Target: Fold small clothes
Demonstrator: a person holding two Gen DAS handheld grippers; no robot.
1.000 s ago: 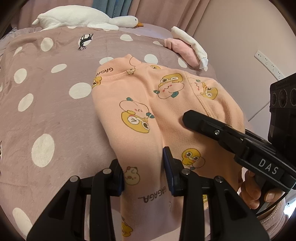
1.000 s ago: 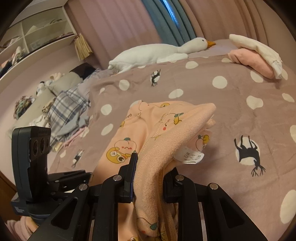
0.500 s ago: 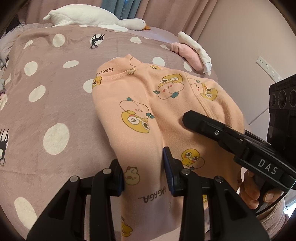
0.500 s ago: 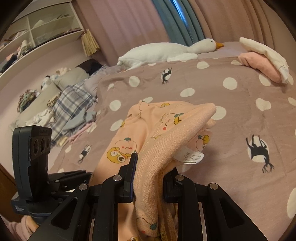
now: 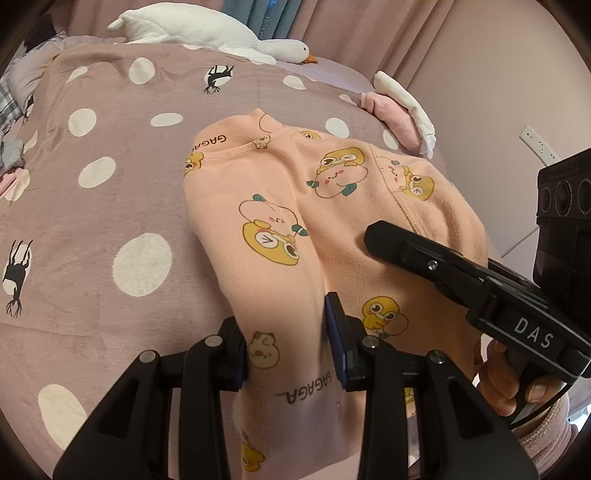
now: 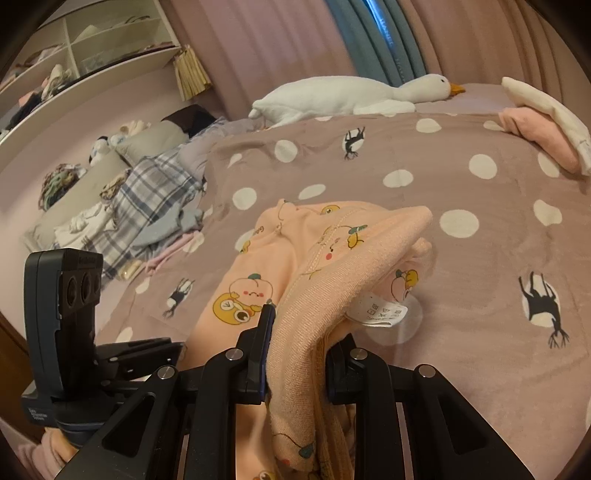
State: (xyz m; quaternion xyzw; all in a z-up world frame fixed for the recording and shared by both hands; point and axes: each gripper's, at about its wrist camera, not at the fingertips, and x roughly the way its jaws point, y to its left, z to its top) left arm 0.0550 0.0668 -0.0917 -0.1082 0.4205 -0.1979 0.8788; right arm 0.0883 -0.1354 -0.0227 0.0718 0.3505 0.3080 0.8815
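Two grippers hold one peach garment (image 5: 332, 229) printed with cartoon ducks. At the bottom of the left wrist view, the left gripper (image 5: 286, 343) has its fingers (image 5: 338, 332) clamped on a narrow band of the fabric, which runs between the blue pads and hangs down toward the bottom edge. To the right of it in the same frame, the right gripper (image 5: 376, 236) reaches in from the lower right, its black body lying over the cloth, with a hand (image 5: 502, 380) on its handle at the frame's lower right.

At the bottom centre of the right wrist view, the right gripper (image 6: 295, 354) has its fingers (image 6: 264, 343) closed on a bunched ribbed edge of the garment (image 6: 258, 280), which arches up and to the right above them; a white care label (image 6: 380, 312) dangles from that edge at centre right. The left gripper's camera block (image 6: 62, 306) stands at lower left.

Beyond the fingers, the rest of the garment lies spread on the bed (image 5: 110, 206), over a mauve cover with white dots and small black animal figures. Farther back, at the upper right of both frames, a pink and white cloth pile (image 5: 399, 110) sits near the bed's edge. At the top, a white plush goose (image 5: 207, 29) lies along the far side of the bed before the curtains (image 6: 280, 40). At the right wrist view's upper left, shelves (image 6: 85, 48) and a heap of plaid laundry (image 6: 147, 206) fill the background.
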